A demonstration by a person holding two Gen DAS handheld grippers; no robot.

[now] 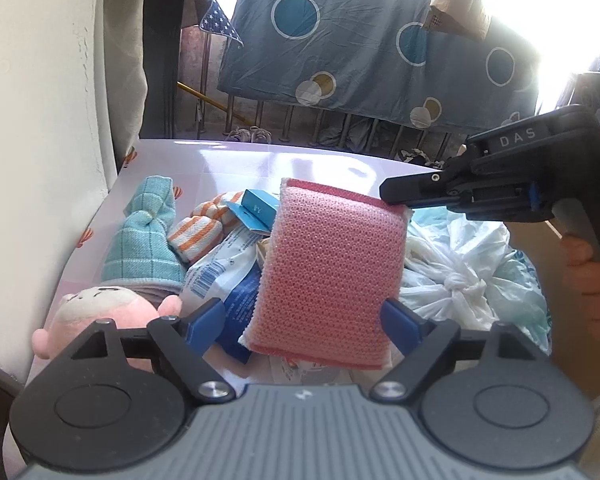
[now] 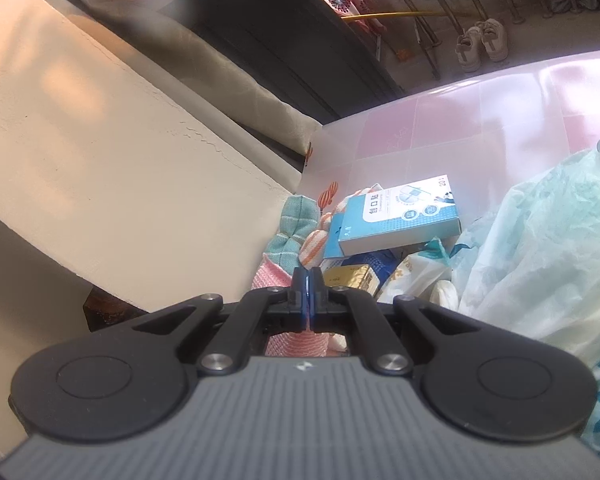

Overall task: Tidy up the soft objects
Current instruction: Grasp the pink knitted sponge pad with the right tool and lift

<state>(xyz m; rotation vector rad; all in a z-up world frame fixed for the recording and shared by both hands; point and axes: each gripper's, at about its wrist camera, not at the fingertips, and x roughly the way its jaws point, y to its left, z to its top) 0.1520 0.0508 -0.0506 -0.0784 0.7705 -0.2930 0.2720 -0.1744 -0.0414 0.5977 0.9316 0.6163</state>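
A pink mesh sponge (image 1: 332,268) hangs in the air above the table, pinched at its upper right corner by my right gripper (image 1: 396,196), which is shut on it. In the right wrist view the sponge's edge (image 2: 278,280) shows beside and under the closed right gripper (image 2: 309,280). My left gripper (image 1: 304,320) is open, its blue pads (image 1: 206,320) on either side of the sponge's lower end, not clamping it. On the table lie a teal checked cloth (image 1: 144,240), an orange-striped cloth (image 1: 200,232) and a pink plush toy (image 1: 100,312).
A blue and white box (image 2: 400,216), a blue packet (image 1: 220,268) and knotted plastic bags (image 1: 460,276) crowd the pink table (image 2: 440,120). A cream wall (image 1: 40,140) stands at the left. A railing with a hanging blue sheet (image 1: 360,40) is behind.
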